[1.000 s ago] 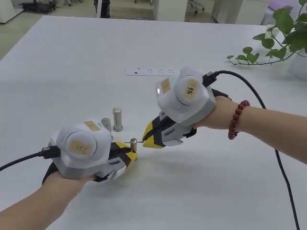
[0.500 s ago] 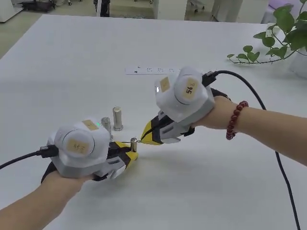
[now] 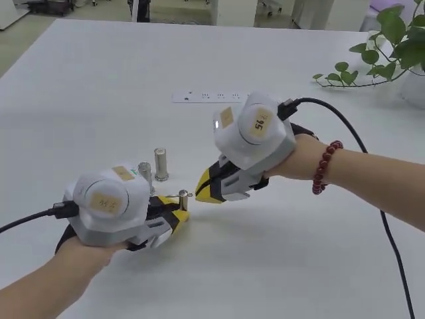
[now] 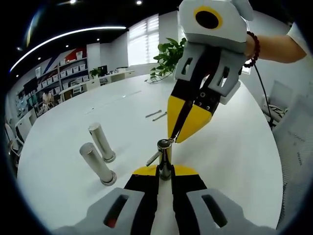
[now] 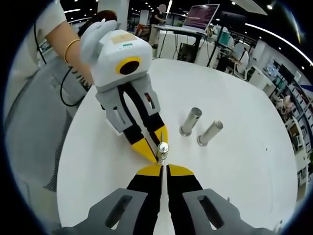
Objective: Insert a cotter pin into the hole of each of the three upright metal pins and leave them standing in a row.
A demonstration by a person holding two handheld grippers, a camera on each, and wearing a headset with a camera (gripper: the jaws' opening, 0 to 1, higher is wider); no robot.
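My left gripper [image 3: 179,214] [image 4: 165,170] is shut on a short steel pin [image 3: 184,198] [image 4: 165,155], holding it upright just above the white table [image 3: 279,266]. A thin cotter pin [image 4: 155,157] pokes out of the pin's hole. My right gripper [image 3: 201,193] [image 5: 163,167] is shut on the cotter pin's other end, right at the steel pin [image 5: 163,148]. Its yellow fingertips [image 4: 188,121] touch the pin's top. Two other steel pins [image 3: 145,171] [image 3: 161,164] stand upright side by side just behind; they also show as one pin [image 4: 98,163] and another [image 4: 101,142].
A white power strip [image 3: 212,98] lies further back on the table. A potted plant [image 3: 392,46] stands at the far right. Two spare cotter pins [image 4: 157,115] lie beyond the work. A black cable [image 3: 372,173] trails from the right gripper.
Both grippers stay together at the held pin with the same grip. The head camera has shifted slightly.
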